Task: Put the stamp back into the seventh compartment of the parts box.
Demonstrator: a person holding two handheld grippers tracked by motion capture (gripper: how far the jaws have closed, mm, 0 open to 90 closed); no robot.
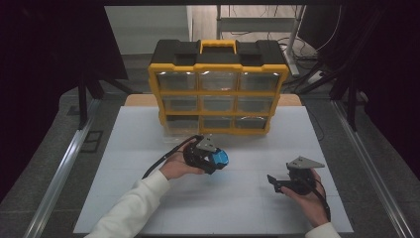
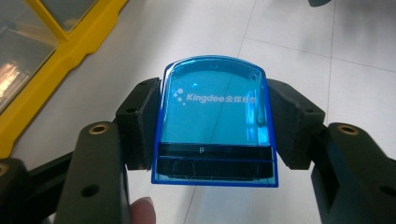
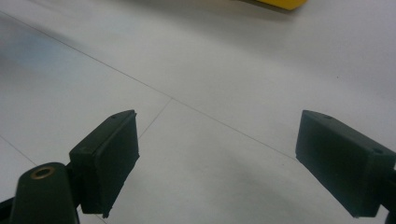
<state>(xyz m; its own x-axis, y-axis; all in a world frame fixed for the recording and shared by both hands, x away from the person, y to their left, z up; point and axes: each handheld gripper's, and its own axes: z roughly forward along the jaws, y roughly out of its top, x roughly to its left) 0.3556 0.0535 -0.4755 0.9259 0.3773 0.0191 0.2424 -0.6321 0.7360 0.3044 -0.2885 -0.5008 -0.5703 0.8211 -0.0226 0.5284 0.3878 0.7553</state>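
Blue plastic stamp (image 2: 215,122) — one — clamped in left gripper (image 2: 212,126).

A white table (image 1: 148,134) fills the middle of the frame, grey floor (image 1: 44,144) at left and right, dark curtains (image 1: 44,49) in both upper corners, cables (image 1: 302,54) upper right

White tabletop (image 1: 148,198), pale and seamed into panels.
Standing directly on it at the far edge: a yellow-and-black drawer organiser (image 1: 218,87), upright, clear drawers facing the near side. Wooden board (image 1: 138,99) peeking out behind it, beyond the white surface.
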